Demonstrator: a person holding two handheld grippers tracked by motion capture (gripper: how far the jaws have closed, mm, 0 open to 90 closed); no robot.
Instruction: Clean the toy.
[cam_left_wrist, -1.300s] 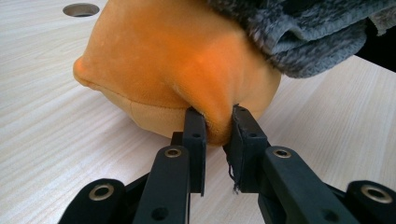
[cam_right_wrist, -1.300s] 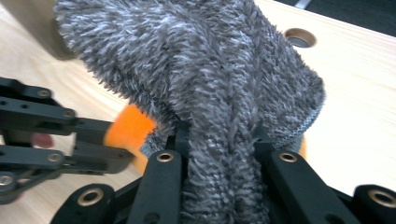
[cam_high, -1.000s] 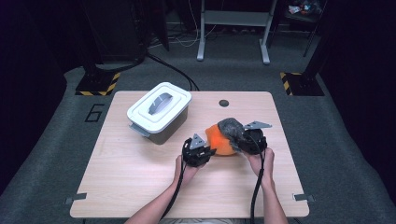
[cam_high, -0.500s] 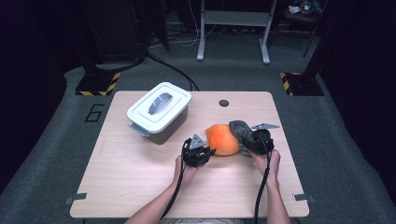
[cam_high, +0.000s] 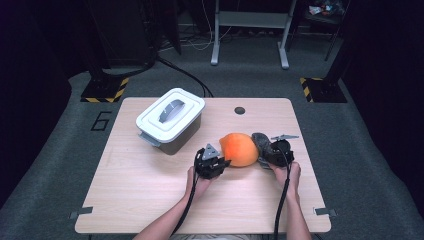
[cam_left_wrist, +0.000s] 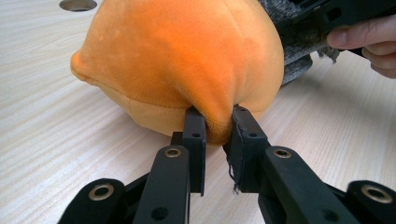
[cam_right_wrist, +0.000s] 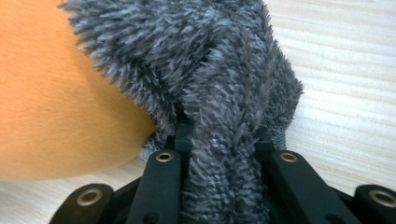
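An orange plush toy (cam_high: 239, 149) lies on the wooden table (cam_high: 150, 195), with a fuzzy grey part (cam_high: 261, 143) at its right end. My left gripper (cam_high: 220, 161) is shut on a pinched fold of the orange plush (cam_left_wrist: 187, 65) at its near left side. My right gripper (cam_high: 266, 154) is shut on the grey fuzzy part (cam_right_wrist: 219, 102), whose pile hides the fingertips. The orange body (cam_right_wrist: 56, 107) bulges to the left in the right gripper view. The toy rests on the tabletop between both hands.
A white lidded box (cam_high: 170, 120) with a grey handle stands at the table's back left. A round hole (cam_high: 240, 110) sits near the back edge. Dark floor, stand legs and cables lie beyond the table.
My right gripper has come down and moved right with the grey part. The plush now lies lower on the table. The left gripper has stayed put.
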